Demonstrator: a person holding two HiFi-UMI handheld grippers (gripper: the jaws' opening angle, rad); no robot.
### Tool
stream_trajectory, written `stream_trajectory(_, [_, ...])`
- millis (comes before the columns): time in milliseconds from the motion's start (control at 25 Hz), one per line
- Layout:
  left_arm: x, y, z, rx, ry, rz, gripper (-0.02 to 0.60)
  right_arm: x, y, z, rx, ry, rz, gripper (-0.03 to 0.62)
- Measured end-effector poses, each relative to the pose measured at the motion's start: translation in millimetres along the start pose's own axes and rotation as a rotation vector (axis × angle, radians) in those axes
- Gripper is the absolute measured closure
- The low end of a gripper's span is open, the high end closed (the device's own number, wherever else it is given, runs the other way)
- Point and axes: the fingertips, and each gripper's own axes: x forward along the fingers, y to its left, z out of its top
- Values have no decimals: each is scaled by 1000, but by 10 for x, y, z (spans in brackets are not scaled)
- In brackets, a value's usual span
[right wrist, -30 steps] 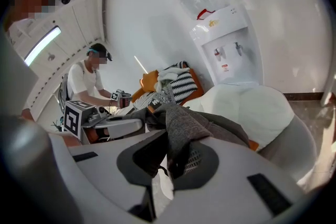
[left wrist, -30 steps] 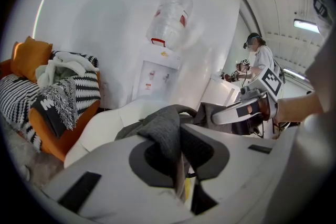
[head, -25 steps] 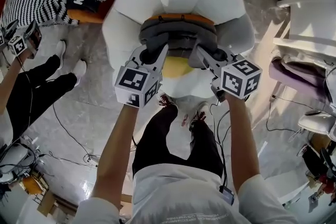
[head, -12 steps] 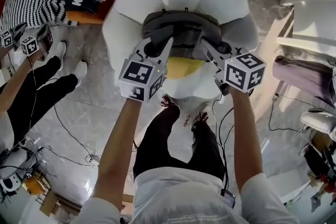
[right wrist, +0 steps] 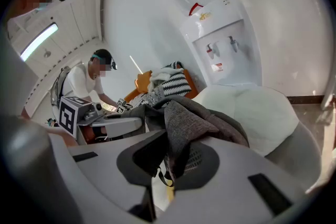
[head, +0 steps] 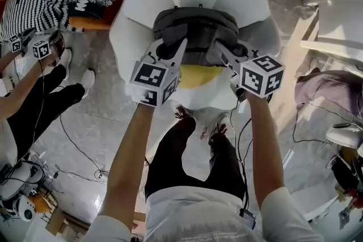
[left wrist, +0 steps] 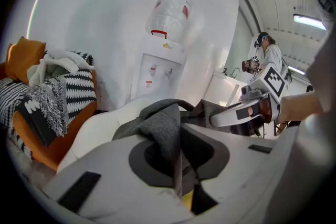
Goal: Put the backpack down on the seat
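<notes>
Now I hold the backpack [head: 195, 30] with both of my tools. My left gripper [head: 169, 51] is pinched tight on a fold of its grey cloth. My right gripper [head: 222, 52] is pinched tight on another fold. The backpack is right over the seat [head: 133, 14], close to the seat's back. The seat is big, white and round, with a yellow middle [head: 195, 75]. The yellow part peeks out near the seat's front, below the bag. I cannot tell if the bag's bottom touches the seat yet.

I think the job is almost done. To do it well, I should bring both hands down slowly and together, so the bag does not tip. I should aim for the middle of the seat, not its front edge, because the bag could slide off there. I should let go only when the seat holds the bag's weight. Then I should open both grippers at once and pull them back gently, so the cloth does not catch and drag the bag off the seat.
</notes>
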Motion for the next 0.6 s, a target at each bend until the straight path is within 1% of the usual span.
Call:
stream_trajectory(280, [138, 113, -51, 15, 7, 8, 508, 144, -96, -12, 21, 16, 2, 562])
stream_trajectory(480, [230, 80, -236, 1, 96, 0, 495, 171, -168, -100, 36, 36, -19, 562])
stream_trajectory(600, [261, 110, -320, 2, 110, 14, 485, 183, -181, -134, 47, 47, -37, 560])
